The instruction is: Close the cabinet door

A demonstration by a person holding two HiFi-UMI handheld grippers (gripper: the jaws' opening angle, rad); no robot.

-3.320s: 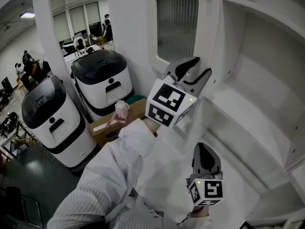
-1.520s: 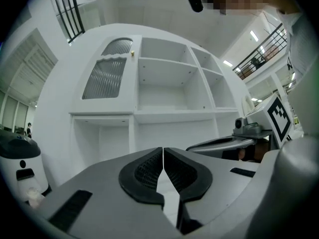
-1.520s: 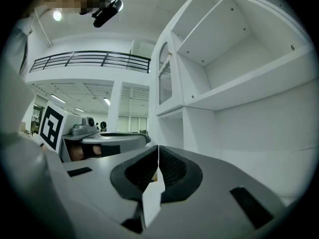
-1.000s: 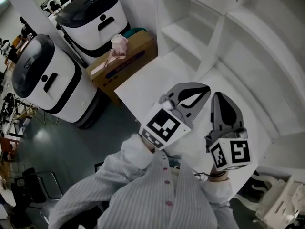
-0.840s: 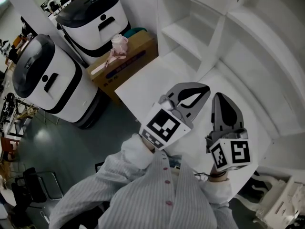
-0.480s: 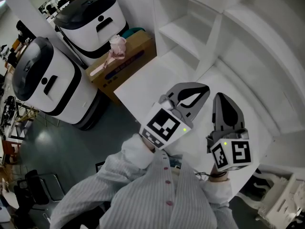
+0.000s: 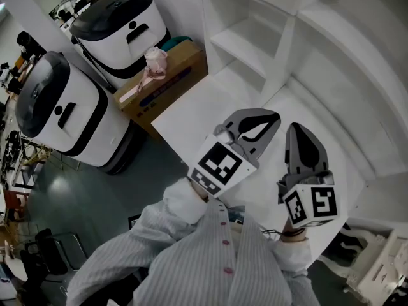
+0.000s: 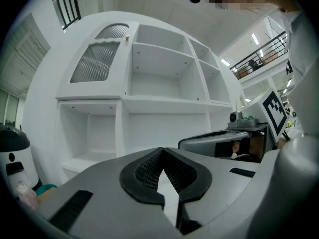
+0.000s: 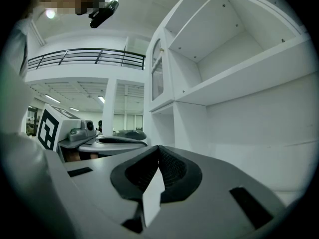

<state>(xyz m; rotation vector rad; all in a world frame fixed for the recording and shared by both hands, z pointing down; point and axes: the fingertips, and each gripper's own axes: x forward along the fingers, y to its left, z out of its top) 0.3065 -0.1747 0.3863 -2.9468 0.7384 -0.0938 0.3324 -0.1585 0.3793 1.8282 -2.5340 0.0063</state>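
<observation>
In the left gripper view the white cabinet [image 8: 164, 103] fills the scene. Its ribbed-glass door [image 8: 97, 59] with a small brass knob [image 8: 127, 36] lies flush over the upper left compartment. The right gripper view catches that door [image 9: 157, 78] edge-on. The head view does not take it in. Both grippers hover close to my chest above the cabinet's white counter [image 7: 197, 110], pointing at the shelves and well short of the door. My left gripper [image 7: 274, 114] [image 8: 162, 150] is shut and empty. Beside it my right gripper [image 7: 295, 127] [image 9: 158, 148] is shut with nothing in it.
Two white machines with black lids [image 7: 121, 21] [image 7: 57, 113] stand on the dark floor at the left. A cardboard box [image 7: 166, 81] with a pink item [image 7: 153, 59] on it sits against the cabinet's left end. Open shelf compartments [image 7: 248, 40] lie ahead.
About three seconds ago my left gripper was up by the glass door; since then both grippers have come back near my chest and the view has dropped. Over the last second nothing moved.
</observation>
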